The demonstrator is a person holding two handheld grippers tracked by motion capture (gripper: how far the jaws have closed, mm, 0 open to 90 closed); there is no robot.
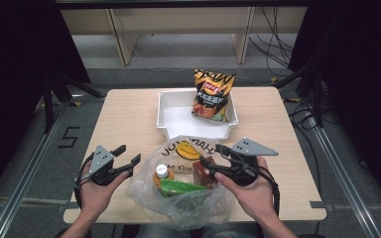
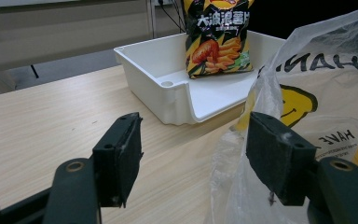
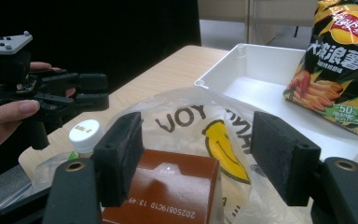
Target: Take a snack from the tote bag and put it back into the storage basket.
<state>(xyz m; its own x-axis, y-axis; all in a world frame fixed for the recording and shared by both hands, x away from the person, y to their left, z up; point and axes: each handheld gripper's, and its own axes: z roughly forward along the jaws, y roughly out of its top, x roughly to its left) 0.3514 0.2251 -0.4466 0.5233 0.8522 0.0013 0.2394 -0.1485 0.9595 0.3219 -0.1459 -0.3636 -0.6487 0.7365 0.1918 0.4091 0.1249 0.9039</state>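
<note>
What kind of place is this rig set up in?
Probably a lab or recording bay, not a home: black curtains hang on both sides of the wooden table, loose cables trail on the floor behind it, and a metal rail runs along the floor beside it.

Wood table point(image 1: 129, 119) — white tray point(image 1: 164, 106) w/ chips, plastic bag point(image 1: 178, 198) near front.

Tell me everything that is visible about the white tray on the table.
The white tray looks like smooth, glossy plastic: rectangular, with low walls, rounded corners, and a dip cut into the wall facing the person. It sits flat on the far middle of the wooden table. A black and yellow chip bag stands in its far right part, leaning on the back wall; the rest of its floor is bare. The clear plastic bag lies just in front of it.
</note>
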